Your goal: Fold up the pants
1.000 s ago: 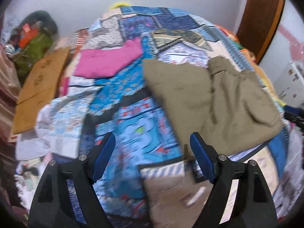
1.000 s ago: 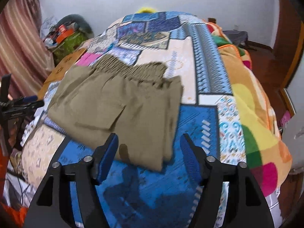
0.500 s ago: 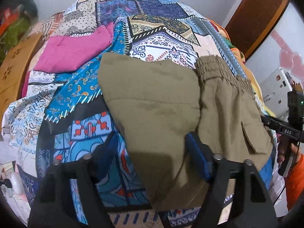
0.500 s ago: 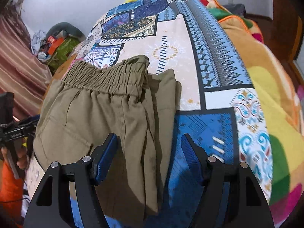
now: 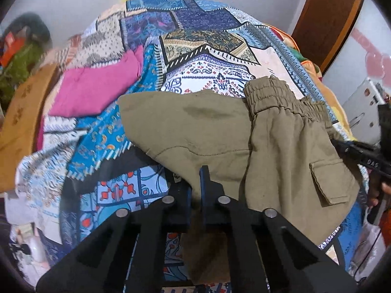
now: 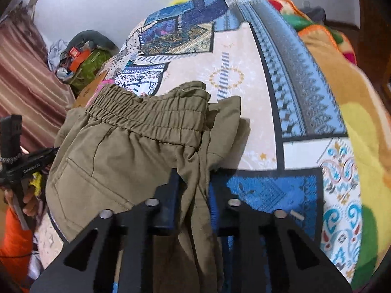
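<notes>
Fingers of the left hand-held gripper (image 5: 195, 185) are pressed close together on the near edge of the green pants (image 5: 220, 131), so it is holding the cloth. The right hand-held gripper (image 6: 193, 188) is also pinched on the pants (image 6: 136, 151), with a bunch of cloth squeezed between its two blue fingers (image 6: 171, 190).

The pants lie on the bed, on top of a patchwork blanket (image 5: 200, 44) with blue, white and cream squares. They look folded over once. The stretchy waistband (image 6: 151, 114) is bunched up on the far side, and a flap pocket (image 5: 330, 180) faces up.

A pink cloth (image 5: 97, 88) lies on the blanket farther back, apart from the pants. An orange and yellow blanket (image 6: 354, 112) hangs at the bed's right side.
</notes>
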### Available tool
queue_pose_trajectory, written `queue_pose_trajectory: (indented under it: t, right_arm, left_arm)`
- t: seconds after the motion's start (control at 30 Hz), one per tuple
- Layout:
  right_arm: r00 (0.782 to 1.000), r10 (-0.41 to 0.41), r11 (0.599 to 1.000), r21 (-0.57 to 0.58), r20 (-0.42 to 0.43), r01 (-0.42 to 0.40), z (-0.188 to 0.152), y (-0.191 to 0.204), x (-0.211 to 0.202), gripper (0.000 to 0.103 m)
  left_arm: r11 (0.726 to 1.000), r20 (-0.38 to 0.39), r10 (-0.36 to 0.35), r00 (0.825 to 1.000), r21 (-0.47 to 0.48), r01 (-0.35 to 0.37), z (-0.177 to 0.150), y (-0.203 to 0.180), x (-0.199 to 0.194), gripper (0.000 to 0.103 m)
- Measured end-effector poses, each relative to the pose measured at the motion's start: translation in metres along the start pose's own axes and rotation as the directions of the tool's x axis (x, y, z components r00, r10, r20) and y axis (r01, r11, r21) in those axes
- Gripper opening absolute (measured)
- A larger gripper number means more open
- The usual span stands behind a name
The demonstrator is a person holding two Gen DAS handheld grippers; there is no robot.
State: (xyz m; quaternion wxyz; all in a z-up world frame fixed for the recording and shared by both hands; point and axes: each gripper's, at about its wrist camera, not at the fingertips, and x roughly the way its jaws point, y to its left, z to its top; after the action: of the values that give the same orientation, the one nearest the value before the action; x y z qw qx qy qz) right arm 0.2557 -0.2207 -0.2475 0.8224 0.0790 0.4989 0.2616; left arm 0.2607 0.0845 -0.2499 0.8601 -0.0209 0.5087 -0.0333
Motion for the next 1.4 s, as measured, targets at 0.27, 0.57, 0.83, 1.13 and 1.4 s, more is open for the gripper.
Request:
queue_pose_trajectory:
  t: [0.27,0.57,0.83,1.13,1.4]
  right_arm:
    - [0.996,-0.041,0.996,-0.075,0.079,0.047,0.024,0.016,-0.024,0.009]
    - [0.981,-0.032,0.974,-0.215,0.192,0.074,0.078,0.067,-0.041,0.008]
    - [0.967,0.012,0.952,-0.298,0.253,0.066,0.14,0.115,-0.018,0.008]
    - [0.964,0.062,0.949,-0.315,0.259,0.024,0.191,0.166,0.055,0.008]
    - [0.98,0.046,0.94,-0.34,0.192,0.023,0.211,0.193,0.14,0.008]
  left_arm:
    - [0.999,0.072,0.023,0.997,0.027,-0.025,0.018,-0.002,-0.033,0.003]
    - [0.995,0.202,0.097,0.975,0.013,-0.101,0.058,0.022,-0.074,0.003]
    - [0.981,0.257,0.191,0.947,-0.068,-0.179,0.104,0.095,-0.079,0.003]
    - [0.95,0.221,0.293,0.93,-0.173,-0.259,0.143,0.183,-0.037,0.003]
    - [0.92,0.145,0.352,0.925,-0.234,-0.314,0.153,0.251,0.039,0.003]
